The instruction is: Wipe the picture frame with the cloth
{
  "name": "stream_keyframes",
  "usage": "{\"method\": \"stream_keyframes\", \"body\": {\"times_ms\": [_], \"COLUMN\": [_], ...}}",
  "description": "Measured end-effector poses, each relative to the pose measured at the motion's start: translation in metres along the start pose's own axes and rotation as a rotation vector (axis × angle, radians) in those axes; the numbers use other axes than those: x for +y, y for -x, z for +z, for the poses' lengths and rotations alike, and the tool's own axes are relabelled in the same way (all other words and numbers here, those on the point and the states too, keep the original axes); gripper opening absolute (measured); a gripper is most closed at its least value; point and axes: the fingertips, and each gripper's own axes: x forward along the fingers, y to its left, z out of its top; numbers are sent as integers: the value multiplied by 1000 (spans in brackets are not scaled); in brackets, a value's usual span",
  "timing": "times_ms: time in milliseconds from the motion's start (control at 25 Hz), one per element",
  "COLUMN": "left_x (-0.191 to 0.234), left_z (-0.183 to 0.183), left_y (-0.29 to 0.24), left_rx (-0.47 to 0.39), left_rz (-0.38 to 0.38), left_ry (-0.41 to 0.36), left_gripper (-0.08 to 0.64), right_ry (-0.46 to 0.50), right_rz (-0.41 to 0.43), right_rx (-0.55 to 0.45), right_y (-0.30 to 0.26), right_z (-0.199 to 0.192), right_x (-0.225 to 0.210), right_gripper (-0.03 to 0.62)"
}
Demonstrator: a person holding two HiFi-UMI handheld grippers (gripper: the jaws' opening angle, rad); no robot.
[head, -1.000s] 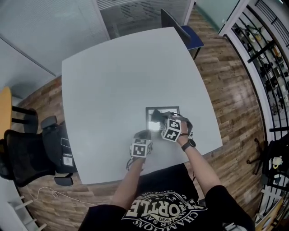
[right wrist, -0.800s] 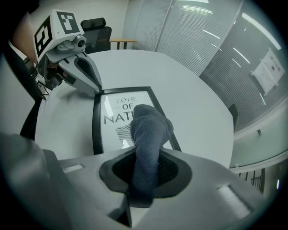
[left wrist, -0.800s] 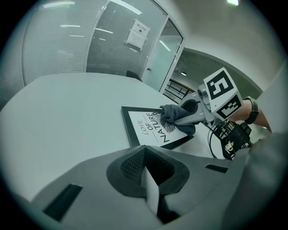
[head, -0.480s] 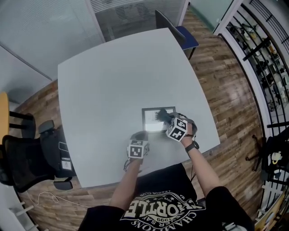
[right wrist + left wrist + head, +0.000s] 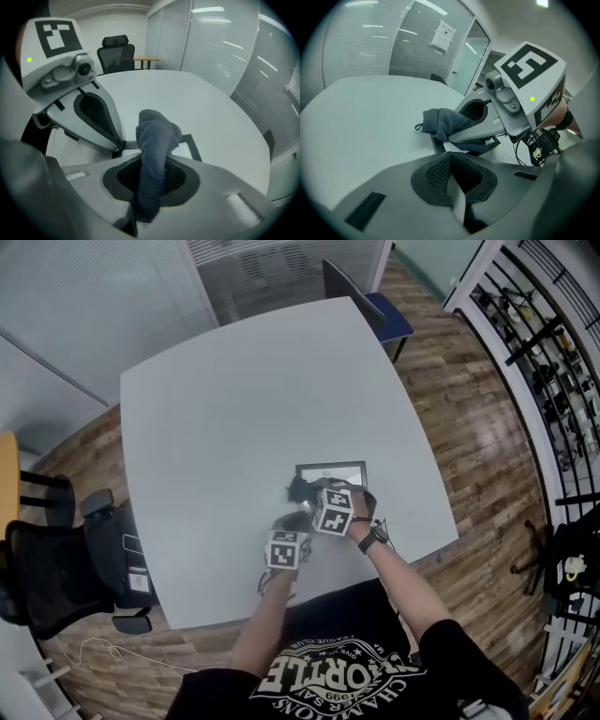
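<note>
The frame (image 5: 337, 472) lies flat on the white table (image 5: 216, 399), close to its near edge and toward the near right corner. The far half and the whole left side of the top are bare, so there is plenty of room to sweep that way, but little on the near side before the edge.

The right gripper (image 5: 152, 177) has its jaws pinched on a dark grey cloth (image 5: 155, 136). The bunched end of the cloth sticks out past the tips over the frame's left edge. Whether it presses on the frame I cannot tell.

The left gripper (image 5: 452, 182) has its jaws pressed together with nothing between the pads. Seen from the right gripper view, its tips sit at the frame's near left corner.

A black office chair (image 5: 52, 568) stands off the table's left edge. A blue-seated chair (image 5: 375, 307) is tucked at the far right corner.

Each gripper's cube carries black-and-white square markers, and a small green light glows on each body. The person's black shirt (image 5: 328, 667) shows white print, with "CHAMPIONS" and "1999" legible. A paper notice (image 5: 443, 35) hangs on the glass wall, too small to read.
</note>
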Motion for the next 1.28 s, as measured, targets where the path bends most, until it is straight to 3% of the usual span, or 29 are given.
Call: {"method": "stream_keyframes", "body": {"times_ms": [240,600,720,880,1040,1280], "left_x": [2,0,0,0,0,1], "left_z": [-1,0,1,0,0,-4], "left_y": [-1,1,1,1,0,-1], "left_rx": [-4,-3,-5,-8,-11,-20], "left_rz": [1,6,6,1,-4,9], "left_ry": [-7,-9,-12,-10,-20,-73], "left_gripper": [-5,-5,-5,-5,-5,-5], "right_ry": [-53,-94,-104,-130,-110,-55], "right_rz": [-38,-130,-150,-121,-40,57], "right_rx": [49,215,207,187,56,26], "right_y": [13,53,57,55,47,18], "right_z": [-37,-117,-124,-113,-60,-3], "right_x": [-6,-17,-18,-15,-8,6], "right_gripper": [74,74,74,74,74,75]}}
